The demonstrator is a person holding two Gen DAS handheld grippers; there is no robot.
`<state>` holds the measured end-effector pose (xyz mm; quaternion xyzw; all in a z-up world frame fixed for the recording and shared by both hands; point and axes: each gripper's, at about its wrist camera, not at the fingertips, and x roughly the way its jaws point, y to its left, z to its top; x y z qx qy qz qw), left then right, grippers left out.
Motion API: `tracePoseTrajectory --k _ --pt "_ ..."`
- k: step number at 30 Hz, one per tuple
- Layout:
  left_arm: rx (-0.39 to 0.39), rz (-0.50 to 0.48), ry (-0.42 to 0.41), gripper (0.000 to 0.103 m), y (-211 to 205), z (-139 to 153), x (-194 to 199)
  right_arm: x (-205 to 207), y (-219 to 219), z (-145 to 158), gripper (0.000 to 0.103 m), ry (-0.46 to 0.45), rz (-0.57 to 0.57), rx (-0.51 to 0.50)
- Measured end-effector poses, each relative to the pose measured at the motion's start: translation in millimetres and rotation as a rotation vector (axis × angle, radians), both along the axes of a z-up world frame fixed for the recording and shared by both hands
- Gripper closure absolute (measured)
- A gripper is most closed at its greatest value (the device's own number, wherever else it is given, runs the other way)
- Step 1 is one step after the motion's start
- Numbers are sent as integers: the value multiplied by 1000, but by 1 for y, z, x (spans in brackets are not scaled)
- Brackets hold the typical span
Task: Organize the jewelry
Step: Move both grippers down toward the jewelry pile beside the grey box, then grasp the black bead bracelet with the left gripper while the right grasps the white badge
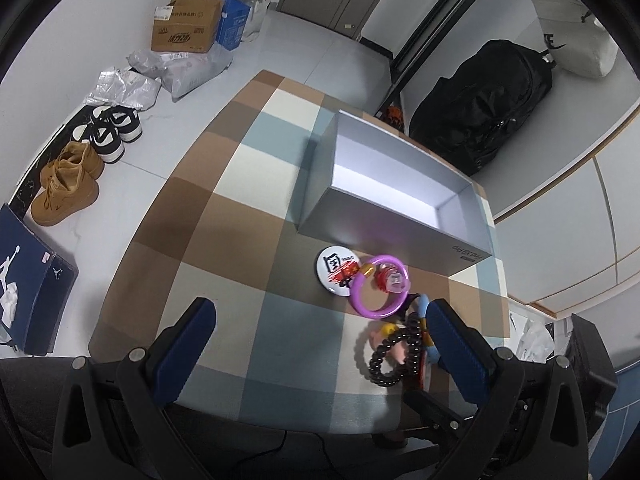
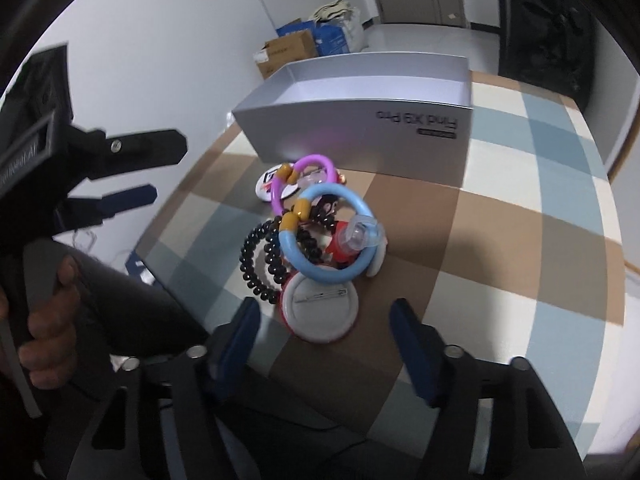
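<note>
A heap of jewelry lies on the checked tablecloth in front of an open silver box (image 1: 396,184) (image 2: 360,120). It holds a purple bangle (image 1: 378,286) (image 2: 280,180), a light blue bangle (image 2: 332,272), black bead bracelets (image 1: 394,356) (image 2: 260,264), a white round badge (image 1: 338,270) and a badge lying face down (image 2: 320,312). My left gripper (image 1: 320,324) is open, its right finger beside the heap. My right gripper (image 2: 324,320) is open, just short of the face-down badge. Both are empty.
The table's near edge runs just under both grippers. On the floor to the left are shoes (image 1: 68,188), cardboard boxes (image 1: 186,26) and plastic bags. A black backpack (image 1: 492,108) stands behind the table. The left gripper shows in the right wrist view (image 2: 132,176).
</note>
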<state>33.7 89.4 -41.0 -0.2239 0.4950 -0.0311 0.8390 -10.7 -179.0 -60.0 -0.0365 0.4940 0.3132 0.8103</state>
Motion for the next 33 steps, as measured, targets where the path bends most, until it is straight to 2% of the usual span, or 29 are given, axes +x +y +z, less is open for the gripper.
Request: tracePoseTrajectory --k 4,5,10,11,12,15,21,24,26,29,31,33 --pt "2 -7 15 1 1 -4 1 -1 7 -1 57 -36 15 -47" --pt "8 -12 17 1 0 -5 0 0 7 -1 64 -36 13 -47" --pt "12 -44 37 1 -6 -10 -4 1 2 1 68 -29 8 -14" --pt "14 -54 40 1 -7 -11 -5 0 1 4 79 -32 12 0" --pt "15 -65 42 1 -10 -11 -6 0 0 6 82 -41 9 4" --pt "18 -96 43 10 -16 -13 -6 3 -2 6 84 -39 1 13" --pt "13 -182 61 17 -33 -20 -10 -1 -7 15 94 -52 -16 28" --pt "23 -214 72 20 -39 -22 -11 2 -15 15 95 -31 -47 56" --pt "18 -225 80 28 -41 -25 -11 5 -21 17 95 -16 -63 72" --pt "15 -225 76 31 -40 -26 -11 6 -29 20 95 -5 -87 100" --pt "-1 -228 66 48 -40 -26 -11 7 -34 22 95 1 -104 118" --pt "-11 -225 61 54 -40 -27 -10 8 -38 23 95 7 -116 123"
